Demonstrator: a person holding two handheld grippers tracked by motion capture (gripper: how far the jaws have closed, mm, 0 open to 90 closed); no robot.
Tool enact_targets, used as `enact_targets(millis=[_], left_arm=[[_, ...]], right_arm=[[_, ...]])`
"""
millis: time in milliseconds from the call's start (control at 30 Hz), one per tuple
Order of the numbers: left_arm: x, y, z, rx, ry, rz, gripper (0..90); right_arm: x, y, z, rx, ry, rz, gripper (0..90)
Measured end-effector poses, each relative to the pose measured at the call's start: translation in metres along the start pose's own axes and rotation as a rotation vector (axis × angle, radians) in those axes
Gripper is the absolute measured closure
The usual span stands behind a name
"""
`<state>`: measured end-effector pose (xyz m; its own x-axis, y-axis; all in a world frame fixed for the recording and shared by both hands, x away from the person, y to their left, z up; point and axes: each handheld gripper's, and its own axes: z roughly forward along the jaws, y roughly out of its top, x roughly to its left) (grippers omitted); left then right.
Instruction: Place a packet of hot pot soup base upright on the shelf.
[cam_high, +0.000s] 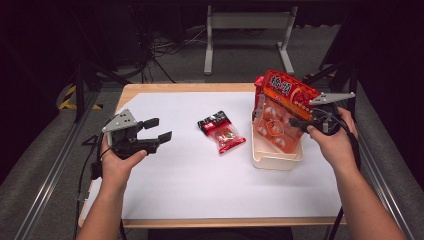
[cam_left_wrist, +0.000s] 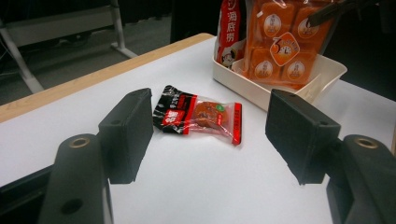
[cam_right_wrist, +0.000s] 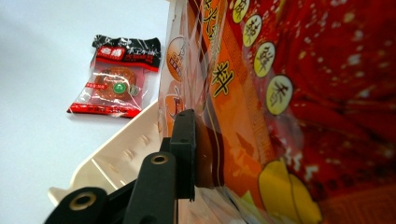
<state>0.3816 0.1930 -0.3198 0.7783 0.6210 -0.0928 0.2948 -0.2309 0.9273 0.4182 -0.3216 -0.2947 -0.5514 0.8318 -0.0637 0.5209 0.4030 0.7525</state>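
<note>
Right gripper (cam_high: 299, 123): clamped, apparently, on big red bag (cam_high: 280, 107) standing in cream tray (cam_high: 272, 160), right side. Left gripper (cam_high: 156, 129): jaws apart, holding nothing. 1 small packet (cam_high: 221, 131) mid-table.

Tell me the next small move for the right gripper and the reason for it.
Probably ease the large orange bag down into the cream tray and then let go. The right gripper is clamped on the bag, which stands upright with its lower end already inside the tray.
</note>
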Motion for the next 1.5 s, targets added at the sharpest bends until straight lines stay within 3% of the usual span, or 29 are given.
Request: enact_targets(millis=[167, 300, 400, 633, 733, 867, 1033, 1200, 1500], left_arm=[[0.001, 0.000, 0.001, 0.004, 0.000, -0.003, 33.1], [0.001, 0.000, 0.003, 0.007, 0.001, 0.005, 33.0], [0.000, 0.000, 0.005, 0.010, -0.006, -0.002, 33.0], [-0.001, 0.000, 0.007, 0.011, -0.010, -0.004, 32.9], [0.000, 0.000, 0.008, 0.014, -0.010, -0.003, 32.8], [0.000, -0.001, 0.008, 0.015, -0.009, -0.004, 32.7], [0.001, -0.001, 0.006, 0.016, -0.005, 0.003, 32.3], [0.001, -0.001, 0.006, 0.017, -0.006, -0.002, 32.1], [0.002, -0.001, 0.013, 0.026, -0.005, -0.010, 31.3]], right_arm=[[0.007, -0.004, 0.019, 0.044, 0.017, -0.056, 70.1], [0.010, -0.007, 0.024, 0.024, 0.028, -0.061, 70.2], [0.006, -0.010, 0.024, 0.009, 0.068, -0.088, 70.0], [-0.010, -0.016, 0.026, -0.020, 0.121, -0.043, 70.0], [-0.015, -0.020, 0.027, -0.028, 0.112, -0.010, 69.5], [-0.018, -0.023, 0.028, -0.045, 0.098, -0.003, 68.1], [-0.017, -0.025, 0.026, -0.083, 0.069, -0.016, 56.9], [-0.017, -0.026, 0.016, -0.136, 0.054, 0.010, 44.5], [-0.021, -0.035, -0.006, -0.194, 0.014, 0.036, 35.1]])
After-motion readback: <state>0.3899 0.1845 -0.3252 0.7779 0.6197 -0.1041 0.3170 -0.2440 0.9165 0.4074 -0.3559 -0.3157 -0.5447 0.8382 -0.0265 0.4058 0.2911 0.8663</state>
